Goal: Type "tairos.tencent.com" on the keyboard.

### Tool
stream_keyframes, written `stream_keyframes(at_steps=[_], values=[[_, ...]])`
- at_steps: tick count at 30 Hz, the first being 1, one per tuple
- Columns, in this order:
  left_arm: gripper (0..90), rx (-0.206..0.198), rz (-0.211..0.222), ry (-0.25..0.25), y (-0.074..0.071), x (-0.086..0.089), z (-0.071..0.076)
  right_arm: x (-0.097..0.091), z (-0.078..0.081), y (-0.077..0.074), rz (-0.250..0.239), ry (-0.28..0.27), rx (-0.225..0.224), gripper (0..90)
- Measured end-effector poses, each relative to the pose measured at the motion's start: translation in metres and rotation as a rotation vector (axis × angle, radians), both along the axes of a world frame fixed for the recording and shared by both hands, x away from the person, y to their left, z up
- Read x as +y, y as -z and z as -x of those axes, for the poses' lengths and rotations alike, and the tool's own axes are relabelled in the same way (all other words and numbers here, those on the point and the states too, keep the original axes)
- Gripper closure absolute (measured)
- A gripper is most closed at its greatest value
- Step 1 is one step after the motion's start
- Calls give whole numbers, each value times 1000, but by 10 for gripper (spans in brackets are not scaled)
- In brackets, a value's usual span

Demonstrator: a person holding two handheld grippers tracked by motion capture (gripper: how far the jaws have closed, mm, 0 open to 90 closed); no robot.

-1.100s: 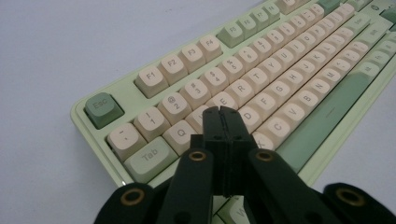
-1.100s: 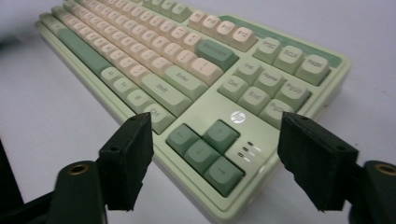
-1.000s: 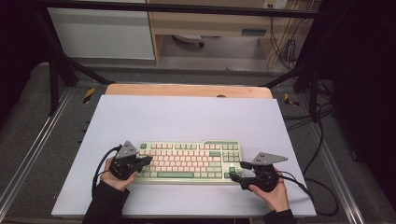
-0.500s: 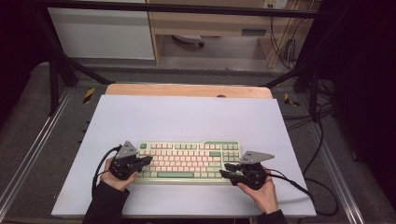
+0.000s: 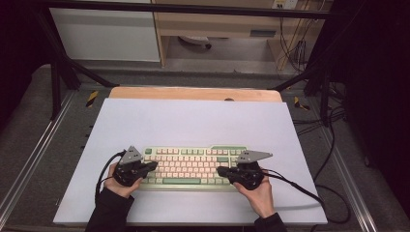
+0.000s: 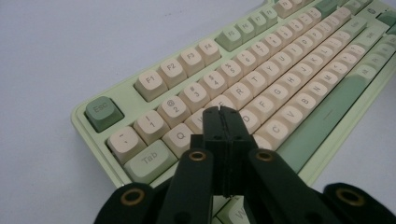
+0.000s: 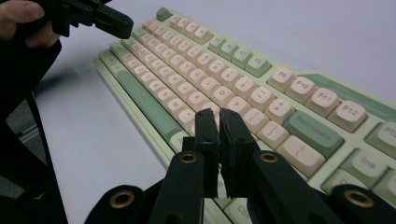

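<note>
Right tongs (image 5: 221,170) further inward, closed, over keyboard (image 5: 193,166).

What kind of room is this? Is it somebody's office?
Probably a lab or recording workshop, not an ordinary office. A keyboard lies alone on a pale mat inside a black metal frame, loose cables trail over the floor, and a person works with tongs in each hand.

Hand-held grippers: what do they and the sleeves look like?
Both the left hand-held gripper and the right hand-held gripper are black, each with two flat black jaws on linkage arms with brass-coloured pivot rings, a grey three-cornered plate on top and a trailing black cable. The person wears dark long sleeves.
</note>
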State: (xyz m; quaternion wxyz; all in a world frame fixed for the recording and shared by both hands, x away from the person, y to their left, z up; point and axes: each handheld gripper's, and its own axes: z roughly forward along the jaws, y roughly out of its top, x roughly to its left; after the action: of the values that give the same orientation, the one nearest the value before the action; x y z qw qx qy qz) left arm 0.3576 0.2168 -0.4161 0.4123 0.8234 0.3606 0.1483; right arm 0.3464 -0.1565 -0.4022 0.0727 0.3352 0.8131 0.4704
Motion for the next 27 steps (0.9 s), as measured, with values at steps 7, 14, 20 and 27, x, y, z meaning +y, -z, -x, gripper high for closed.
stream_keyframes(at_steps=[7, 14, 20, 27], values=[[900, 0, 0, 1, 0, 0, 0, 19, -8, -2, -3, -14, 16, 900], [900, -2, 3, 1, 0, 0, 0, 37, -15, 0, 7, -14, 21, 900], [900, -1, 1, 2, 0, 0, 0, 50, -21, 5, 31, -1, 11, 900], [900, -1, -2, 4, 0, -1, 0, 68, -28, 10, 62, 2, 5, 900]])
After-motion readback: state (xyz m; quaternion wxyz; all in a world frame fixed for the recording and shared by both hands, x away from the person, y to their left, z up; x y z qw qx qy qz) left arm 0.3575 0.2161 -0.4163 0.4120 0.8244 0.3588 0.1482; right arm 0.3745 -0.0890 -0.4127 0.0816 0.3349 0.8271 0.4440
